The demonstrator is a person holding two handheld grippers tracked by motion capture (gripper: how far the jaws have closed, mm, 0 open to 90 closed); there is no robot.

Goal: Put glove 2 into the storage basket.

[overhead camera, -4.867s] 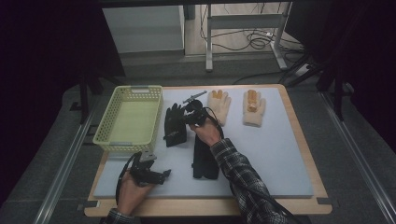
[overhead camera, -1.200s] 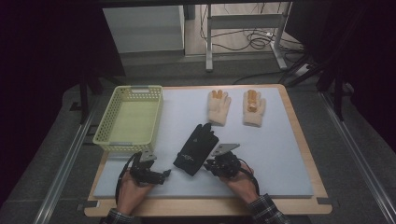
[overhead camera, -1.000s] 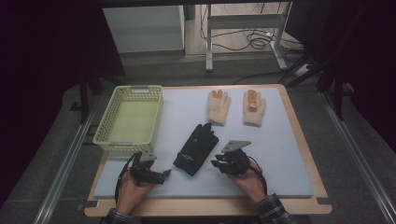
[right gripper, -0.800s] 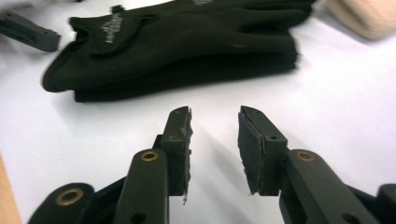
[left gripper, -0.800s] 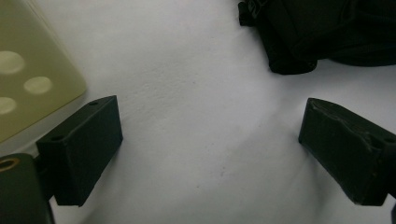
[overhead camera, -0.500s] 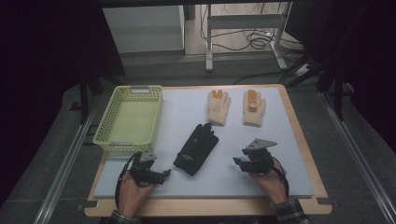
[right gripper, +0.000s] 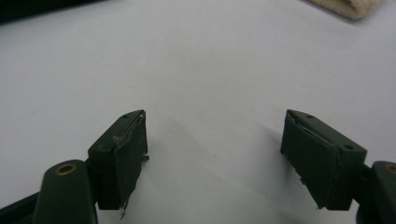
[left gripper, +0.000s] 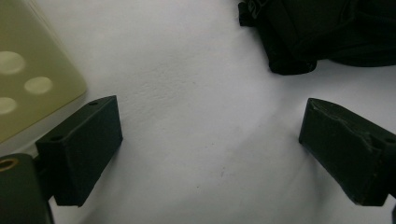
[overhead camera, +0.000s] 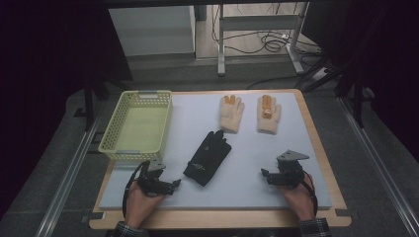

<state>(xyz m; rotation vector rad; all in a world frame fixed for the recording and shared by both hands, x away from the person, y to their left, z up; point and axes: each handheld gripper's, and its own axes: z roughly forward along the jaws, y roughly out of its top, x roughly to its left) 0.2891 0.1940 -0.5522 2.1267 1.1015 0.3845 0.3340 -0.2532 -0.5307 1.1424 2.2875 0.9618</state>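
Black glove (overhead camera: 208,158) lay flat mid-table, fingers toward 1 o'clock, cuff toward 7; basket (overhead camera: 137,125) sat at its 10 o'clock, well apart.

Left tongs (overhead camera: 168,184) rested at the glove's 8 o'clock, jaws wide, nothing between them, just mat. Right tongs (overhead camera: 267,176) sat at the glove's 4 o'clock, well apart from it; jaws had just been opening and stood wide, empty.

Two cream gloves (overhead camera: 231,112) (overhead camera: 268,114) lay side by side at 12 o'clock of the black one.

Risks, as I judged them:
- Black glove looked like a stacked or folded pair. A pinch on one edge could lift only the top layer and drag the rest.
- Soft cloth could sag and snag on the basket rim on the way in.
- Left tongs sat close to the basket corner (left gripper: 32,70); a careless sweep could shove the basket.

Hard to read:
- Couldn't tell whether it was one glove or two; dark on dark, no seam visible.
- In the left gripper view the glove was cut off at the top edge.
- In the right gripper view just a cream scrap (right gripper: 355,7) showed at the top edge.
- Room beyond the table was mostly black.
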